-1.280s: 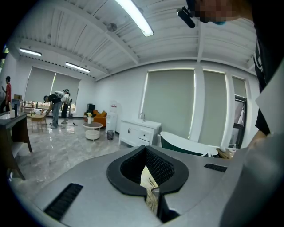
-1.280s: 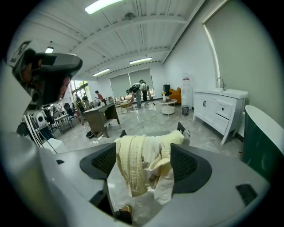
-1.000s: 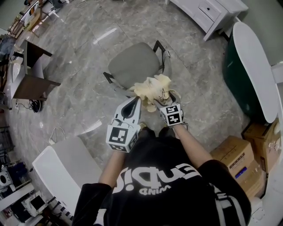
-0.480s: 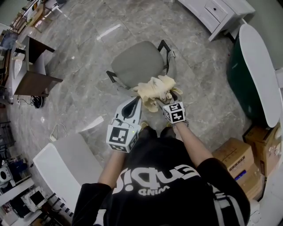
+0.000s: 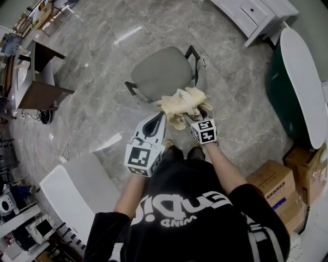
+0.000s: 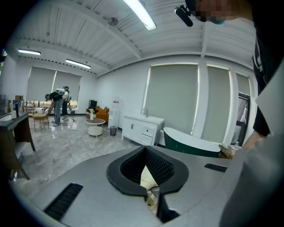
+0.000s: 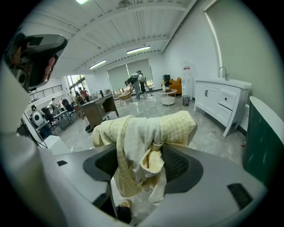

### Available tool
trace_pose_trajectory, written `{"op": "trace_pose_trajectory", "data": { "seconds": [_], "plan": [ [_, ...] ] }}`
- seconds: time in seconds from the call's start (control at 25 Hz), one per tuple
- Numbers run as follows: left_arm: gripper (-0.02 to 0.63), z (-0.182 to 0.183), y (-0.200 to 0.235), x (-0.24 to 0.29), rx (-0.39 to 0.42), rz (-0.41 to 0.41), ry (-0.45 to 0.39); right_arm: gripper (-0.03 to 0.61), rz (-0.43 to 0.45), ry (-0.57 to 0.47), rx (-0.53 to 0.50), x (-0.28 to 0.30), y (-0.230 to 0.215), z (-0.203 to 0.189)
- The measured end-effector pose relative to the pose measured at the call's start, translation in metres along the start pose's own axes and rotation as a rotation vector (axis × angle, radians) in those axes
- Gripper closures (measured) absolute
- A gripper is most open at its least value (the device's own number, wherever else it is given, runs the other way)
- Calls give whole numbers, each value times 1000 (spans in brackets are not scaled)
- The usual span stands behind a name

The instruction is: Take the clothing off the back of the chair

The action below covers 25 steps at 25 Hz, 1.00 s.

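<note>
A pale yellow checked piece of clothing [image 5: 180,102] is bunched over the back of a grey office chair [image 5: 158,72]. My left gripper [image 5: 160,116] points at the bundle's near left edge. In the left gripper view a strip of the yellow clothing [image 6: 148,178] shows between the jaws of the left gripper [image 6: 146,155], which are shut on it. My right gripper [image 5: 198,114] is at the bundle's right side. In the right gripper view the right gripper [image 7: 153,144] is shut on the clothing [image 7: 132,137], which drapes over and hangs between the jaws.
A white cabinet [image 5: 253,15] and a dark green tub with a white rim [image 5: 302,77] stand at the right. Cardboard boxes [image 5: 269,179] sit at the near right, a white table [image 5: 72,194] at the near left, and a dark desk [image 5: 36,77] at the far left.
Almost nothing has moved. Both grippers stay on the bunched clothing at the chair back; the head view has only shifted slightly.
</note>
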<state>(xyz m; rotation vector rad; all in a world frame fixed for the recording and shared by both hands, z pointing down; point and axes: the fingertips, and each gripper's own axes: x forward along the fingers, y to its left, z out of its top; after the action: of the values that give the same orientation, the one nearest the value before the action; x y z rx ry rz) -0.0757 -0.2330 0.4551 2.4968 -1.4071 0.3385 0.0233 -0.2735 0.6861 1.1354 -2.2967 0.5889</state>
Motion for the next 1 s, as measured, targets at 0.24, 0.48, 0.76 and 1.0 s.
{"op": "trace_pose_trajectory", "data": {
  "seconds": [0.24, 0.48, 0.76, 1.0],
  "plan": [
    [600, -2, -4, 1, -7, -2, 2, 377, -15, 15, -1, -5, 0, -1],
    [600, -7, -5, -4, -8, 1, 9, 489, -20, 5, -56, -13, 6, 4],
    [600, -5, -8, -9, -25, 9, -2, 508, -19, -17, -67, -24, 8, 11],
    [600, -5, -8, -15, -25, 14, -12, 514, -18, -119, -57, -50, 11, 42]
  ]
}}
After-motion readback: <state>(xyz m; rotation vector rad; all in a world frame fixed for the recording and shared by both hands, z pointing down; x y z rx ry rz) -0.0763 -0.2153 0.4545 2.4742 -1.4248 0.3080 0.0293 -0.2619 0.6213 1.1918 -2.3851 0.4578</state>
